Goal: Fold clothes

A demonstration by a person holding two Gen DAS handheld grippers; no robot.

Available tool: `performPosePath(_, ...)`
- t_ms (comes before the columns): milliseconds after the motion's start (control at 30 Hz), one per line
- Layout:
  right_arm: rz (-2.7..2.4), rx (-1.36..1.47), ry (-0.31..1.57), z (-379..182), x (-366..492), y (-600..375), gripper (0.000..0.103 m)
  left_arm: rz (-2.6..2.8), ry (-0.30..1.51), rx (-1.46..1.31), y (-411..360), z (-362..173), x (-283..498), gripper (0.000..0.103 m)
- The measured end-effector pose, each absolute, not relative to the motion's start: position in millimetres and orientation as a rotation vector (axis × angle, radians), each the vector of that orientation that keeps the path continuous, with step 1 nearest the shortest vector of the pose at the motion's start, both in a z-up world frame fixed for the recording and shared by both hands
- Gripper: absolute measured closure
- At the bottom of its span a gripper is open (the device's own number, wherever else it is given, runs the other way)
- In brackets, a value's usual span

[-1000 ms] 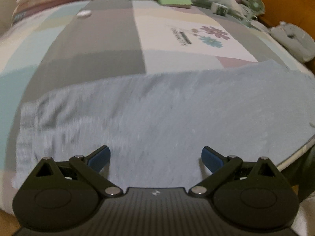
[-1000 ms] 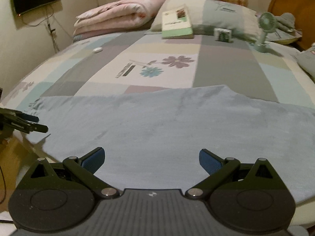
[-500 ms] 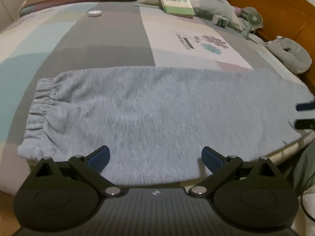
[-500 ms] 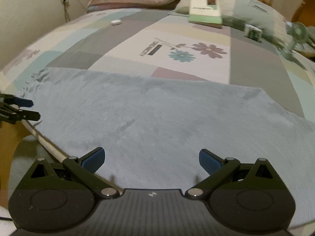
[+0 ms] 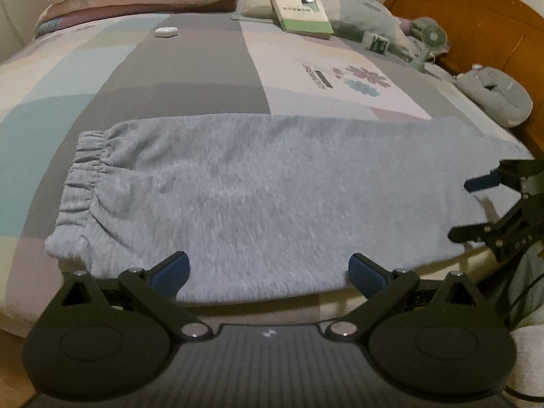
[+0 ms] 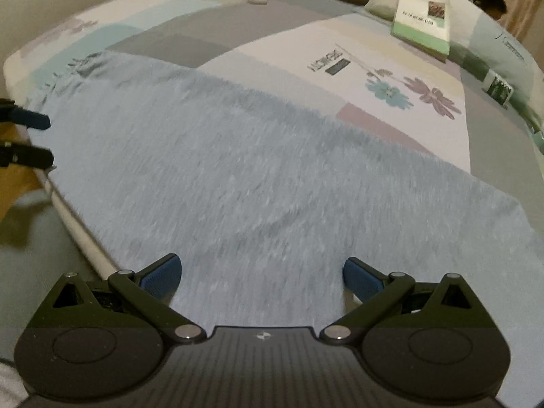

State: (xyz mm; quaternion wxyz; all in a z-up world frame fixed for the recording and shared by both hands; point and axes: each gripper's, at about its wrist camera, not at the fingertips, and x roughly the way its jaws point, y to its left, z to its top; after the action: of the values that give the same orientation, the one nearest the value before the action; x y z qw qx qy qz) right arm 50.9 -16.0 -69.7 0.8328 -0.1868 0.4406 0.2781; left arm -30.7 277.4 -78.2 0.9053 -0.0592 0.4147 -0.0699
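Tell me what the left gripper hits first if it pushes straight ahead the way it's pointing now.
Most likely the grey fleece garment: the left gripper, jaws open, points across the garment's near edge on the bed. Depth is unclear, so it may skim just above the fabric.

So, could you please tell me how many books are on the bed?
1: a green-edged book leaning on the pillow at the head of the bed, beyond the grey pants. Others may lie out of view.
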Motion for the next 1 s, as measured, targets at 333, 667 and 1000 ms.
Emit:
performPosePath(333,0.587,-0.424,0.858,-52,44,-4,0.000,-0.100,0.786,-0.211,293,-63,-62,0.003)
performPosePath(667,0.780,-0.536,0.766,-32,42,56,0.000,-0.028,0.793,-0.286,324,-63,-68,0.003)
performPosePath(1000,0.899,-0.600,0.689,-24,26,101,0.000,-0.044,0.788,-0.588,363,-88,-57,0.003)
